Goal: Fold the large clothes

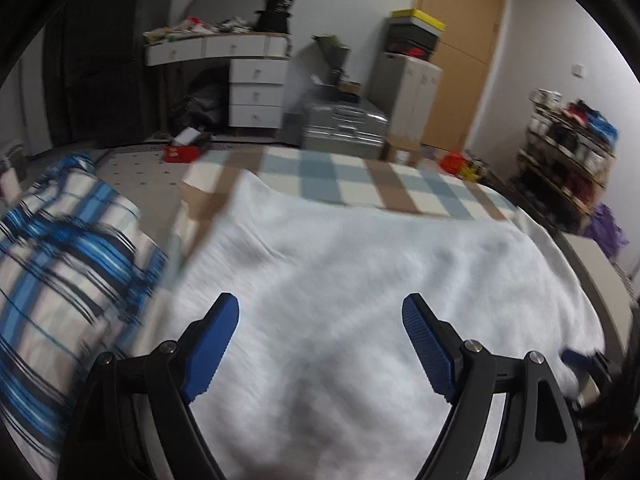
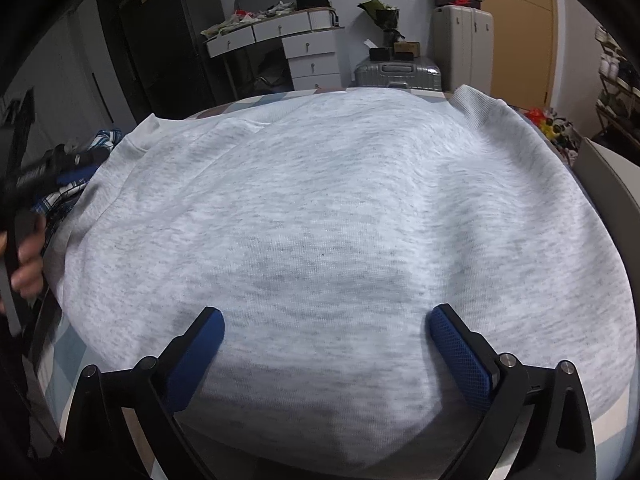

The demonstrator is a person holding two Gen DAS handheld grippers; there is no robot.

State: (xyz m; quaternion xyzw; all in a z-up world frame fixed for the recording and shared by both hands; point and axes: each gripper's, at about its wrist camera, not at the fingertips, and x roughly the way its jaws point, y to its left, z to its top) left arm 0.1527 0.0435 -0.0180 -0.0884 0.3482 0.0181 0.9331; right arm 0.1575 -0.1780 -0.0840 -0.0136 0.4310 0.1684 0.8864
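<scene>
Beneath both tongs, the grey sweatshirt lies spread on the bed; left tongs and right tongs gape empty above it.

Both mounted on handheld tongs, looking forward and steeply down, close above the grey sweatshirt spread on the bed. Left view set further left, catching the plaid bedding. Shared: sweatshirt, white desk, suitcase, door.

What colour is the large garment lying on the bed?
Light heather grey sweatshirt, best seen in the right wrist view.
</scene>
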